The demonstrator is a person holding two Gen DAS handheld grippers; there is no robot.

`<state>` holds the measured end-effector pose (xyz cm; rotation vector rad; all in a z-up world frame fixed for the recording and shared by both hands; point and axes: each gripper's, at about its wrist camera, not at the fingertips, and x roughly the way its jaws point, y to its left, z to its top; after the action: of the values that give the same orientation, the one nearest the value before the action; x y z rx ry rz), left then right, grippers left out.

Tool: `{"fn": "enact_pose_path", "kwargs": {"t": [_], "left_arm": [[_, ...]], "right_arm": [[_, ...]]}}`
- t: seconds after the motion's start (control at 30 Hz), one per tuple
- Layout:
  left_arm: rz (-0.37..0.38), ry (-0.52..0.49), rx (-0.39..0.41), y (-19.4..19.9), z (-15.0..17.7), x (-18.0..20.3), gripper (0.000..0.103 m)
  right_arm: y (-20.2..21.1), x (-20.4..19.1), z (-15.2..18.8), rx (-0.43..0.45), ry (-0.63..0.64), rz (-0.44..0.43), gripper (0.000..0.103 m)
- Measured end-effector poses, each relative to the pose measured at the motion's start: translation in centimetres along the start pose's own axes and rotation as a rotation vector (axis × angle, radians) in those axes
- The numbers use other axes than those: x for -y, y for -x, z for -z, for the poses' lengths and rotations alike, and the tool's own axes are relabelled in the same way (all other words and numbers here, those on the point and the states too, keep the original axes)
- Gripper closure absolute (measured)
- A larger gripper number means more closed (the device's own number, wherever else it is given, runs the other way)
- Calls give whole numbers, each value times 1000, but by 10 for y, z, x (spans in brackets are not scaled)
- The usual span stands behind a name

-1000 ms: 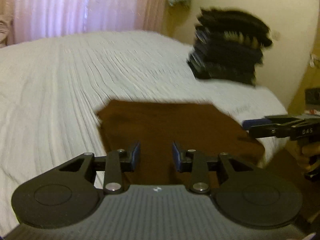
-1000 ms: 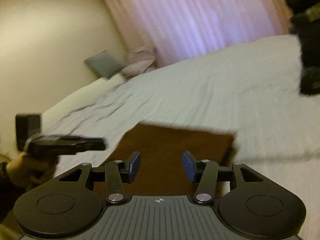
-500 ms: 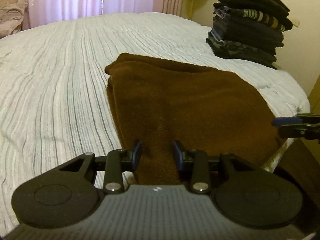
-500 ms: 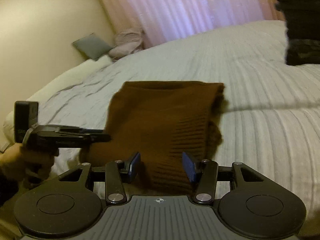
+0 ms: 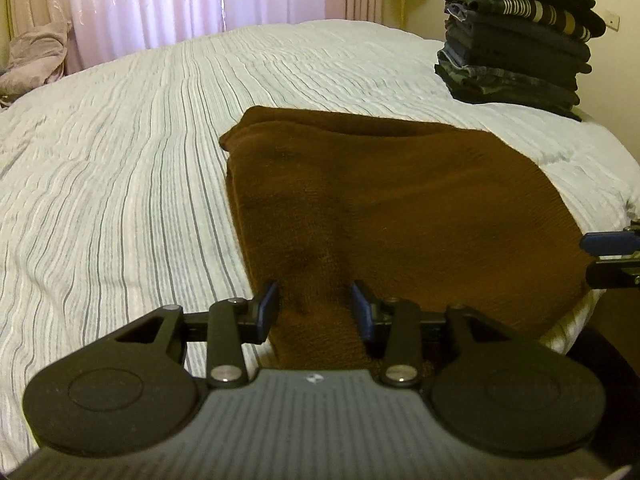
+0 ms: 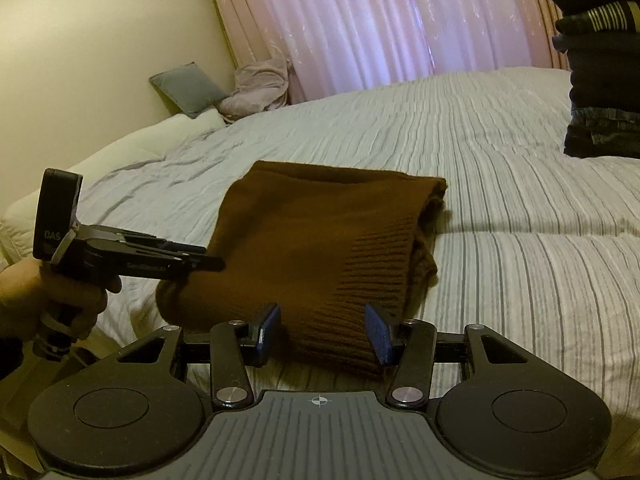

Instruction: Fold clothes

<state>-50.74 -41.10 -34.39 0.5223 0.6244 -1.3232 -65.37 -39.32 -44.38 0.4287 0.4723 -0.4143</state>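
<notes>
- A grey cushion [image 6: 188, 88] leans on the cream wall at the far left, with a crumpled pinkish cloth [image 6: 258, 86] heaped just beside it.
- Pink curtains [image 6: 380, 20] hang along the far side of the bed.
- The bed [image 5: 120, 160] wears a white cover with thin grey stripes, rumpled towards the pillow end.
- A hand [image 6: 60, 300] at the left holds the left gripper [image 5: 314, 310], pointed down at the near left part of the brown sweater [image 5: 380, 208].
- Its jaws are opening; a strip of the brown knit that hangs over the bed edge runs between them, and the blue pads do not seem to press on it.
- The sweater lies folded into a thick rectangle on the near edge of the bed, its ribbed hem towards the right gripper.
- The right gripper [image 6: 323, 334] stands at the sweater's near right end, jaws released and parted wide, the ribbed hem between the pads but not pinched.
- A tall stack of folded dark clothes [image 5: 516, 32], one with pale stripes, sits on the far right of the bed, well apart from the sweater.
</notes>
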Motion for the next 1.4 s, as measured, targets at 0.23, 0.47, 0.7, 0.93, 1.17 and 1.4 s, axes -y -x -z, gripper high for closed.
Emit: {"fn": "enact_pose_path", "kwargs": {"t": [0.23, 0.47, 0.7, 0.93, 1.17, 1.4], "left_arm": [[-12, -16, -3, 1, 1, 1, 66], [-46, -106, 36, 13, 1, 7, 64], [-125, -502, 175, 72, 25, 32, 55], [-152, -960, 207, 82, 80, 80, 37], [-306, -1177, 126, 29, 97, 96, 38], [-353, -1242, 110, 9, 101, 90, 50]], "right_arm": [[2, -3, -3, -4, 18, 12, 52], [4, -41, -1, -9, 328, 130, 17], [-4, -80, 21, -67, 797, 202, 17], [-41, -97, 44, -109, 1099, 218, 22], [-85, -93, 46, -167, 1235, 299, 53], [-77, -93, 31, -146, 1174, 294, 77]]}}
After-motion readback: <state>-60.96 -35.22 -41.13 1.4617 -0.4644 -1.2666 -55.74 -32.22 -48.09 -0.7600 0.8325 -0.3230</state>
